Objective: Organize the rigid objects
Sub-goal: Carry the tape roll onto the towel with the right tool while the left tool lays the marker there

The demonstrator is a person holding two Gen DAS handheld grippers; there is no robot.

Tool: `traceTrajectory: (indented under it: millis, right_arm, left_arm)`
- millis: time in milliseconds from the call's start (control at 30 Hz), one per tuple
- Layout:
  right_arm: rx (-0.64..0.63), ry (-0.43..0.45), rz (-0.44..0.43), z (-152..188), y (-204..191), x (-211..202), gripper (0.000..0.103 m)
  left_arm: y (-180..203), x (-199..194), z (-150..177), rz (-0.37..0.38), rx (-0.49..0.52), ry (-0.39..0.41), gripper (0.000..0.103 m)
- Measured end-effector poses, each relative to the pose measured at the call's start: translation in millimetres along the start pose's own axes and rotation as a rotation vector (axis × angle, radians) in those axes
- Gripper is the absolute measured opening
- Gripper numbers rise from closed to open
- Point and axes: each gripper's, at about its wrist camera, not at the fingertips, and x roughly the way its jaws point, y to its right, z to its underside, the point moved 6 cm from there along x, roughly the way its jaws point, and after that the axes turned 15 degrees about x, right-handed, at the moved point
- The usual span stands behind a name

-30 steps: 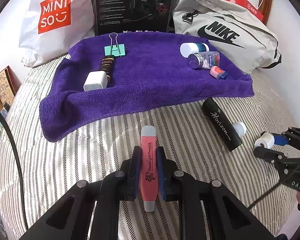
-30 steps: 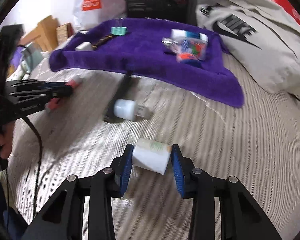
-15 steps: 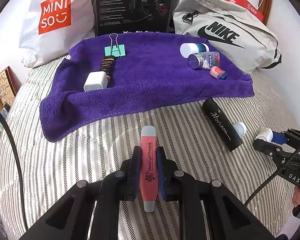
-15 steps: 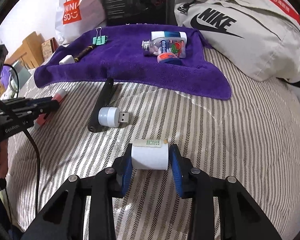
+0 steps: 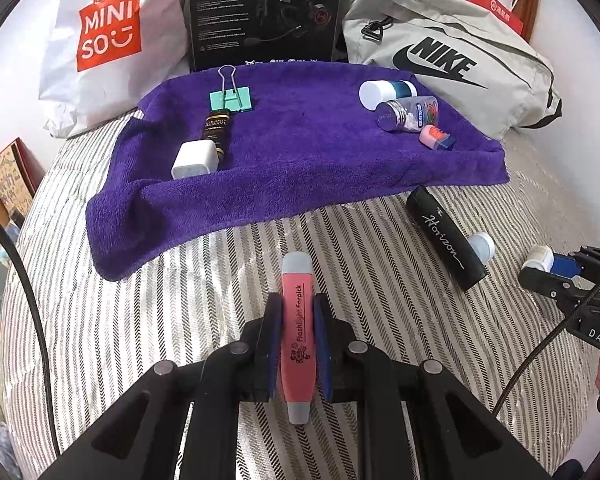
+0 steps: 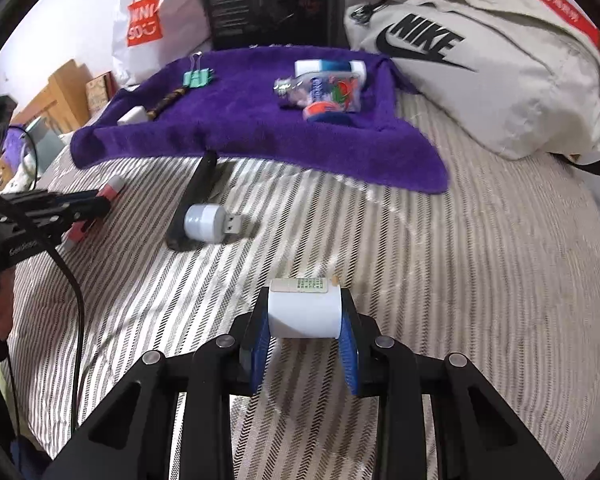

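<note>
A pink flashlight earpick (image 5: 297, 334) lies lengthwise between the pads of the left gripper (image 5: 296, 316), pinched over the striped bedcover (image 5: 180, 312). The right gripper (image 6: 305, 316) clamps a small white cylinder (image 6: 304, 312) crosswise — its labelled end faces forward. Between the two, a black Horizon tube (image 5: 446, 238) lies just beside a white USB night light (image 6: 210, 219). Beyond them the purple towel (image 5: 300, 160) holds a white charger (image 5: 194, 159), a green binder clip (image 5: 232, 98) and small bottles (image 5: 406, 110).

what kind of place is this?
Probably a bedroom: the work surface looks like a bed under a striped cover, with a Nike bag and a Miniso bag against the wall.
</note>
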Motion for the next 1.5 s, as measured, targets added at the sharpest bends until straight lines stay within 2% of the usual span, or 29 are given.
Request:
traceTrajectory:
  millis: [233,300,467,767,967,1133,1267,1500]
  right_arm:
    - [-0.003,0.007,-0.030,0.1,1.5,0.1,0.031]
    - [0.005,0.000,-0.043,-0.6,3.0,-0.4,0.031]
    - [0.000,0.020,-0.047,-8.9,5.0,-11.2,0.031]
    - [-0.030,0.045,-0.104,-41.3,-5.1,-20.9,0.031]
    - [-0.067,0.074,-0.156,-79.3,-24.6,-22.2,0.031]
    - [-0.086,0.076,-0.185,-110.4,-43.2,-7.1,0.031]
    - [-0.100,0.045,-0.190,-127.9,-55.6,15.8,0.031]
    - [-0.149,-0.048,-0.163,-134.8,-67.9,60.6,0.031]
  left_arm:
    - [0.1,-1.2,-2.0,-0.004,-0.009,0.006,0.015]
    - [2.2,-1.8,-2.1,0.026,-0.020,0.010,0.015]
    - [2.1,-19.2,-12.4,0.026,-0.012,0.038,0.015]
    - [-14.2,-33.3,-36.6,0.008,-0.022,0.065,0.015]
    - [-29.3,-34.3,-55.0,-0.003,-0.030,0.082,0.015]
    - [-39.0,-26.7,-69.4,-0.001,-0.034,0.084,0.015]
    - [-45.7,-17.5,-80.2,0.001,-0.034,0.075,0.015]
    - [-58.4,-4.1,-90.3,0.001,-0.039,0.059,0.015]
